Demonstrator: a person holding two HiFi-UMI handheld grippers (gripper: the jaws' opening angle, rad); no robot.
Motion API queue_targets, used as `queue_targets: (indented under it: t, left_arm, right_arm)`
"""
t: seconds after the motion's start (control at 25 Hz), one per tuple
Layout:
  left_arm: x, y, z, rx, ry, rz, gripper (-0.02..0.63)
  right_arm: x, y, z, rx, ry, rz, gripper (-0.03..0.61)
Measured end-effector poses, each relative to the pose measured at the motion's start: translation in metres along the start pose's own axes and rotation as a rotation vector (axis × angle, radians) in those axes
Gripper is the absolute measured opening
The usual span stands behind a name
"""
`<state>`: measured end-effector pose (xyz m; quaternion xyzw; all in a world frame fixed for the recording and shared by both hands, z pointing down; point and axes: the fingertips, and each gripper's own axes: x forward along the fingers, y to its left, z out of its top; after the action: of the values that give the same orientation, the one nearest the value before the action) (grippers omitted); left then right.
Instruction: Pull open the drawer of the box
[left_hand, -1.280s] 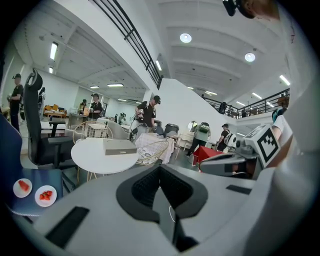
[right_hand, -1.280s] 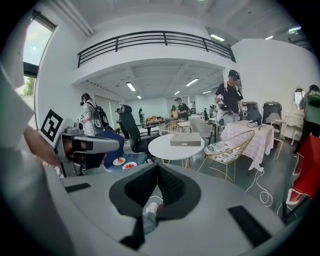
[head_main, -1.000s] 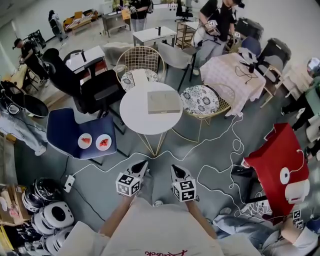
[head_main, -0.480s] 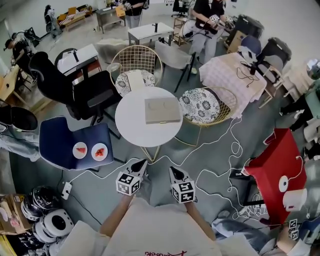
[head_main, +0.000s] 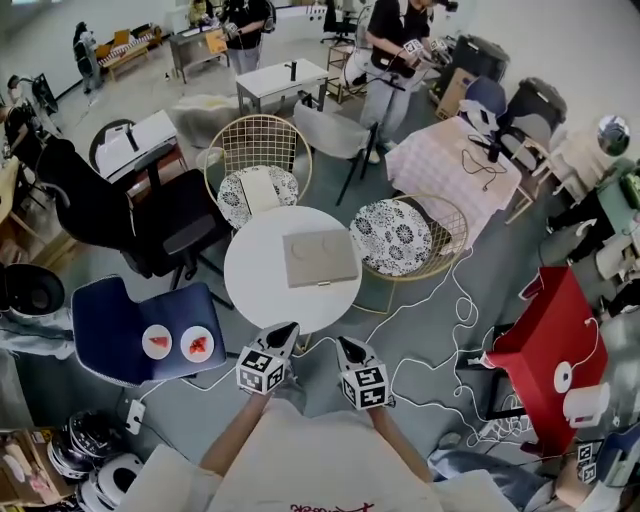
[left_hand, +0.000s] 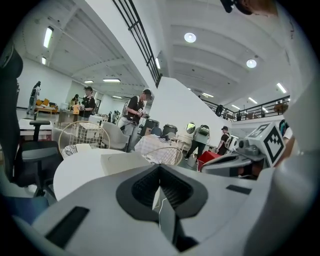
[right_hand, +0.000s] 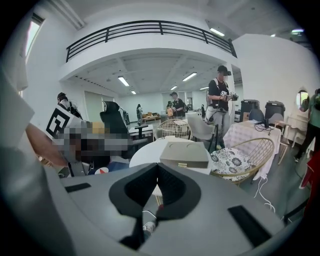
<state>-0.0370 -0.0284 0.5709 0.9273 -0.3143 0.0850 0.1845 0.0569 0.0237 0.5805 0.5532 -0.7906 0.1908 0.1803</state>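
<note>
A flat beige box (head_main: 320, 257) lies on a small round white table (head_main: 260, 280) just ahead of me. In the right gripper view the box (right_hand: 184, 153) shows its near face with a small pale handle. From the left gripper view only its top (left_hand: 124, 161) shows above the jaws. My left gripper (head_main: 287, 330) and right gripper (head_main: 343, 344) hang side by side just short of the table's near edge, apart from the box. Both have their jaws closed together with nothing between them.
Two gold wire chairs (head_main: 258, 160) (head_main: 412, 236) stand behind and right of the table. A blue chair (head_main: 120, 315) with two plates is at the left and a black office chair (head_main: 170, 225) behind it. White cables (head_main: 440, 345) lie on the floor beside a red cabinet (head_main: 545, 335). People stand at the back.
I have stepped toward the table: it and the box have come nearer to both grippers. The grippers keep the same pose, jaws closed throughout.
</note>
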Motion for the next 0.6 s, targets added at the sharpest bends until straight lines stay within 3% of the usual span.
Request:
queue_targets:
  t: [0.36, 0.6]
  left_arm:
    - [0.028, 0.074, 0.064, 0.042, -0.043, -0.007, 0.011]
    - [0.036, 0.104, 0.075, 0.043, -0.048, -0.016, 0.012]
  right_arm:
    - [0.077, -0.012, 0.087, -0.048, -0.071, -0.015, 0.015]
    - [0.106, -0.01, 0.11, -0.07, -0.08, -0.023, 0.015]
